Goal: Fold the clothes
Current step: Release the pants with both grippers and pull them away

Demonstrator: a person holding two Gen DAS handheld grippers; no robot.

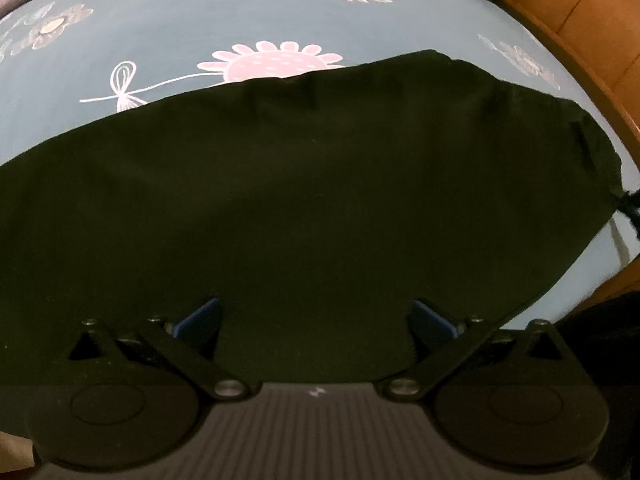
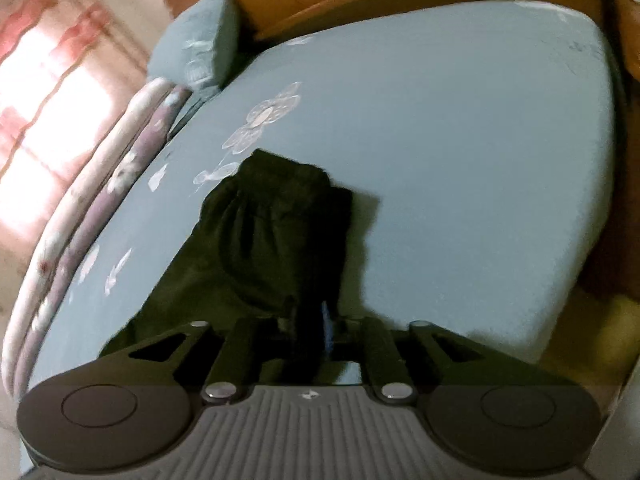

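**Dark garment spread on the bed, one edge pinched by the right gripper**

A dark garment is seen laid flat across a blue bedsheet printed with pale flowers. In the left wrist view it fills most of the lower frame, its far edge running just below a pink flower print, which is partly covered by the cloth. A gathered, corded end of the garment is visible at the right side of that view, near the wooden bed frame.

The left gripper is held over the cloth with its jaws spread wide; the blue pads are set well apart and nothing is clamped between them — the fabric merely lies beneath.

In the right wrist view the garment is shown bunched and drawn up into folds, rising from the sheet toward the camera. The right gripper is closed nearly tight, and dark fabric is caught between its fingers; the exact contact is blurred, but cloth is plainly seen running into the narrow gap.

A blue pillow is propped at the head of the bed, and a folded quilt with a floral pattern lies along the sheet's left edge — beside a brightly lit curtain.
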